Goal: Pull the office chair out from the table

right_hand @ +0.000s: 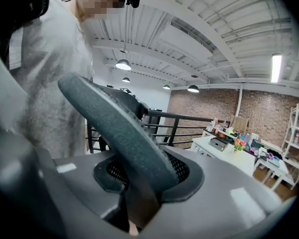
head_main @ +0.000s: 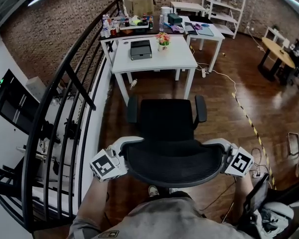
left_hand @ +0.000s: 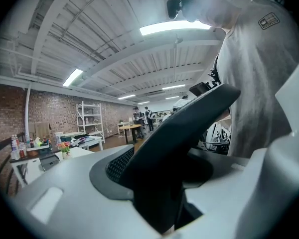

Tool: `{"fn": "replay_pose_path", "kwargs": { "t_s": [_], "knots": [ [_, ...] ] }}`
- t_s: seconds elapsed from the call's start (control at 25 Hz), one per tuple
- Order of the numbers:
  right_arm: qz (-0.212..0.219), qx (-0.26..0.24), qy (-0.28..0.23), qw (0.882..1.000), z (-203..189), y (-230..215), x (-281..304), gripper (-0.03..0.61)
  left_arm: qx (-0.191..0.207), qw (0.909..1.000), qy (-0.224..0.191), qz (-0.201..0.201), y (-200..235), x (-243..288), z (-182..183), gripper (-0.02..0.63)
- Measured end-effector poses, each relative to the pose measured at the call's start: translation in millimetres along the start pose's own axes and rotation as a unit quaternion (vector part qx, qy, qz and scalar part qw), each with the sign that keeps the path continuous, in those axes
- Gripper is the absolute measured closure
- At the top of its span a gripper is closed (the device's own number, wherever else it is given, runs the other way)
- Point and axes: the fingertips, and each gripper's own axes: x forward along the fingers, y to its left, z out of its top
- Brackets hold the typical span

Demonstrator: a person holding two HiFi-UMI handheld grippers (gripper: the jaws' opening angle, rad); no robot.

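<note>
Closest thing in the head view is the person's own grey shirt [head_main: 159,222], and right past it is the top of the office chair [head_main: 167,121]. The left gripper [head_main: 122,156] and right gripper [head_main: 223,156] are each clamped on one end of the backrest rim [head_main: 174,182]. Both gripper views back that up, with the dark rim wedged tight between the jaws. The chair sits on the wood floor [head_main: 224,113] between the person and the white table [head_main: 154,59], seat facing the table. Its front edge looks about level with the table's front legs, so it seems to be out from under the top already. The base is hidden, so I can't see wheels, but I'd guess it rolls easily and wants to swivel. The mesh [head_main: 174,158] looks soft and would just give, while the rim looks stiff, so holding the rim at both ends seems right for steering. The back might tilt before the chair moves. The black railing [head_main: 65,98] is close on the left and there's a cable [head_main: 228,81] on the floor to the right.
</note>
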Motion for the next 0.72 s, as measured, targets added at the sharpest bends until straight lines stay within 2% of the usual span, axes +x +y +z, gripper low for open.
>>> {"fn": "replay_pose_path", "kwargs": {
  "t_s": [0.44, 0.72],
  "knots": [
    [0.029, -0.006, 0.002, 1.0, -8.2, 47.2, -45.9, 0.44, -0.015, 0.9998, -0.002, 0.015, -66.9, 9.8, 17.3, 0.405],
    [0.05, -0.004, 0.0, 0.999, -16.2, 60.6, -70.1, 0.445, -0.033, 0.999, 0.007, 0.029, -92.6, 21.8, 20.9, 0.408]
  ]
}}
